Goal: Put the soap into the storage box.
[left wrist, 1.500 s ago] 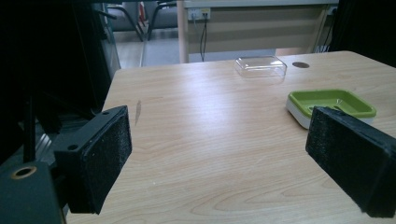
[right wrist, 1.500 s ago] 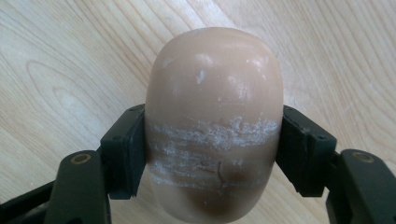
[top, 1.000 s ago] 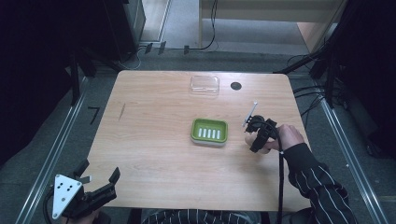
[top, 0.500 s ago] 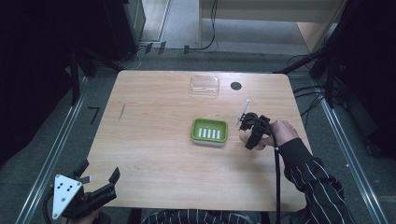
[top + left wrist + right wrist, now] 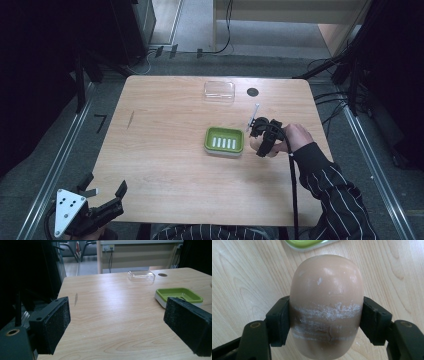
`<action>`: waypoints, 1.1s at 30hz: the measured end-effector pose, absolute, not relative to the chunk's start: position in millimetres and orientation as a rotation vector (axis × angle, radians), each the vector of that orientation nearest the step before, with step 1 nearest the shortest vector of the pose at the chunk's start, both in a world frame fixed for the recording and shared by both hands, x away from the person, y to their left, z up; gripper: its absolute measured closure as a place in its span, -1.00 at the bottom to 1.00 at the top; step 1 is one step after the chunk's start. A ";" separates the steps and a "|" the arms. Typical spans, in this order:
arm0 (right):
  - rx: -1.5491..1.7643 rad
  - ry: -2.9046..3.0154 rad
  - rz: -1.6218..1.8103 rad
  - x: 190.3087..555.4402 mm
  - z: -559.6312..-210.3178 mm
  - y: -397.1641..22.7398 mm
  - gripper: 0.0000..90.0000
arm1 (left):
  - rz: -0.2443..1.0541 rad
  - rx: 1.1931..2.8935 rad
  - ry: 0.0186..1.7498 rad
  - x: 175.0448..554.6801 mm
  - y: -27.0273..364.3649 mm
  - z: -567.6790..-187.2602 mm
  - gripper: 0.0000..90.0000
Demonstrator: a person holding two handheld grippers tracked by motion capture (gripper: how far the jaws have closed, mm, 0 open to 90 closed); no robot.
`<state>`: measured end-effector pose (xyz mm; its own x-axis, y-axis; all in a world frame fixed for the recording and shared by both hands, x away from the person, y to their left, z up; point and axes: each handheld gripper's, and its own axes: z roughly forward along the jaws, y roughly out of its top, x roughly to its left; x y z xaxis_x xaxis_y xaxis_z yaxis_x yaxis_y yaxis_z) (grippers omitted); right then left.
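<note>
Left gripper (image 5: 102, 200): idle at the near left corner of the table (image 5: 165, 165), jaws spread wide with nothing between them; in its own view the pads (image 5: 56, 322) frame bare wood.
Clear lid (image 5: 219, 91): lying at the far edge of the table, well apart from the work.
Soap dish (image 5: 225, 141): green, slotted, empty, near the middle of the table.
Soap bar (image 5: 325, 302): pale and rounded, clamped across its middle by the right gripper, just right of the dish.
Right gripper (image 5: 263, 140): clenched on the soap bar, both pads pressing its sides; white scuff marks band the bar at the grip line.
Step in hand: carrying the soap toward the dish, judging by how close the two sit.
Next move: bring the bar over the dish's hollow, lower it level, then release; the bar looks slick, so a gentle release would suit.
</note>
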<state>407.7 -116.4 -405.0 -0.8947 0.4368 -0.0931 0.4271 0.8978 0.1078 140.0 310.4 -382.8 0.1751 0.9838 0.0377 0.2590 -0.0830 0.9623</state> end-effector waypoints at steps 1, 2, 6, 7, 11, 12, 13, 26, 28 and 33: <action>0.681 2.945 0.130 407.8 -404.5 -115.5 -0.26 | 0.986 1.526 1.241 140.0 310.4 -382.8 -0.84; 0.666 2.948 0.130 409.0 -403.6 -114.4 -0.26 | 0.986 1.528 1.241 139.8 310.6 -382.8 -0.84; 0.664 2.944 0.136 411.1 -401.2 -111.5 -0.26 | 0.988 1.526 1.246 139.3 311.0 -382.8 -0.84; 0.659 2.947 0.143 412.6 -400.6 -108.6 -0.26 | 0.988 1.523 1.247 138.6 311.3 -382.8 -0.84; 0.645 2.951 0.136 414.6 -399.9 -103.4 -0.26 | 0.991 1.523 1.250 137.5 311.9 -382.8 -0.84; 0.623 2.955 0.134 416.3 -399.7 -100.7 -0.26 | 0.992 1.524 1.254 136.8 312.0 -382.7 -0.84; 0.623 2.952 0.134 416.9 -399.4 -99.5 -0.26 | 0.994 1.522 1.252 136.3 312.3 -382.8 -0.84; 0.549 2.964 0.150 426.6 -395.5 -78.3 -0.26 | 1.003 1.510 1.278 130.2 314.7 -382.9 -0.84; 0.539 2.960 0.148 427.8 -395.1 -74.3 -0.26 | 1.005 1.509 1.277 129.1 315.4 -382.9 -0.84; 0.506 2.967 0.150 429.8 -396.1 -66.8 -0.26 | 1.009 1.505 1.284 126.7 316.2 -382.9 -0.84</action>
<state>429.8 -66.8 -396.1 -0.9356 0.3358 -0.1087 0.3232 0.9388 0.1189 126.7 316.2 -382.9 0.1322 0.9906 0.0339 0.2669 -0.0686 0.9613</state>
